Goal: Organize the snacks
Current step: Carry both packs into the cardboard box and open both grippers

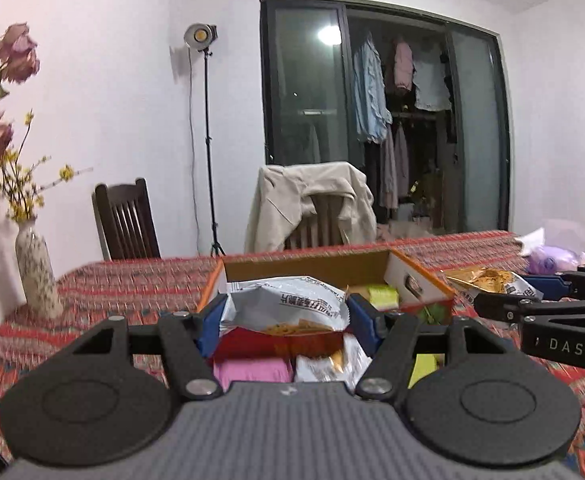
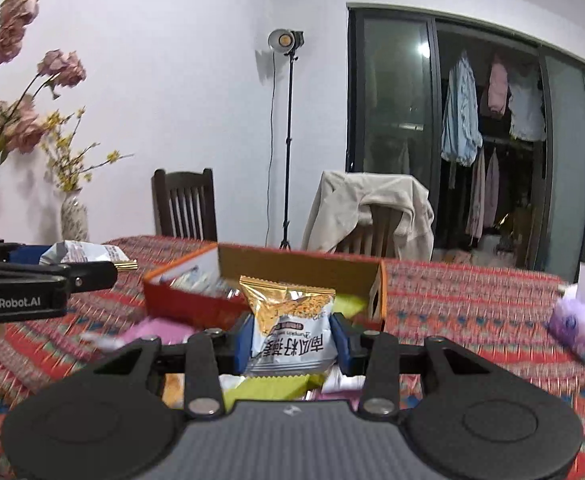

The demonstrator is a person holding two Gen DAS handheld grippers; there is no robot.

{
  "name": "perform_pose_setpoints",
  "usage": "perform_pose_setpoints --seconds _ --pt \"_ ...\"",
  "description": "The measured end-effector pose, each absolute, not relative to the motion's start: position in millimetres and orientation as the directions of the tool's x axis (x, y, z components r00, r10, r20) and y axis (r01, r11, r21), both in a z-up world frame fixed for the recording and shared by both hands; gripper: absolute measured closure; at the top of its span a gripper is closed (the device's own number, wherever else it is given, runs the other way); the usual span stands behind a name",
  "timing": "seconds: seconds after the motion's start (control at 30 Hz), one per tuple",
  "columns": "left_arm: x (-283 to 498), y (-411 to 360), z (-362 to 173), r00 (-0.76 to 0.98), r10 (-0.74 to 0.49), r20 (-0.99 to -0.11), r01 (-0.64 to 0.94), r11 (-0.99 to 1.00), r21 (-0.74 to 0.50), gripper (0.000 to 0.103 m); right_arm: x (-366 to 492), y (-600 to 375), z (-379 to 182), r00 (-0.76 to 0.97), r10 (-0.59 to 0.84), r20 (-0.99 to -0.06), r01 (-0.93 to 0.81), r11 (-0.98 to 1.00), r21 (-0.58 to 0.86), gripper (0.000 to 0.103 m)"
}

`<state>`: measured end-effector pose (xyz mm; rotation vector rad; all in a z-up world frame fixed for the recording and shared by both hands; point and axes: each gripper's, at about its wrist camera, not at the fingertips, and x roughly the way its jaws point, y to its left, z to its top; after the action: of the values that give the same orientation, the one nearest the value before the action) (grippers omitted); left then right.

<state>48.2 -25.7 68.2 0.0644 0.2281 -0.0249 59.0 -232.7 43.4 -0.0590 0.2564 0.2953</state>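
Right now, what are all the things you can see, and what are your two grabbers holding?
Cardboard box: one, orange outside and brown inside, open on the tablecloth, packets inside.
Silver packet: one, silver and grey, between the left fingers.
Gold-topped packet: one, gold and white, between the right fingers.
Loose packets: several, pink, white and yellow-green, under the grippers.
Tablecloth: one, red patterned.
Vase: one, white speckled, far left, with yellow sprigs.
Dark chair: one, behind the table.
Beige jacket: one, draped over a second chair.
Light stand: one, black, by the wall.
Left hand-held gripper: black with blue pads, shut on the silver packet.
Right hand-held gripper: same colours, shut on the gold-topped packet.
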Motion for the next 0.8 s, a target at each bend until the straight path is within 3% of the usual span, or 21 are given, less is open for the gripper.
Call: perform_pose_setpoints --seconds 0.5,0.8 --pt "170.8 -16.1 85.8 0.973 0.041 -0.227 -0.034 0.999 0.034 0.038 194.0 -212.4 69.9 0.929 0.247 -0.275 -0.253 0.967 0.014 0.063" --pt "240.6 -1.5 61.0 0.956 0.089 -0.28 -0.094 0.996 -0.002 0.038 255.6 -204.2 37.5 0.928 0.211 -0.307 -0.212 0.977 0.03 0.063"
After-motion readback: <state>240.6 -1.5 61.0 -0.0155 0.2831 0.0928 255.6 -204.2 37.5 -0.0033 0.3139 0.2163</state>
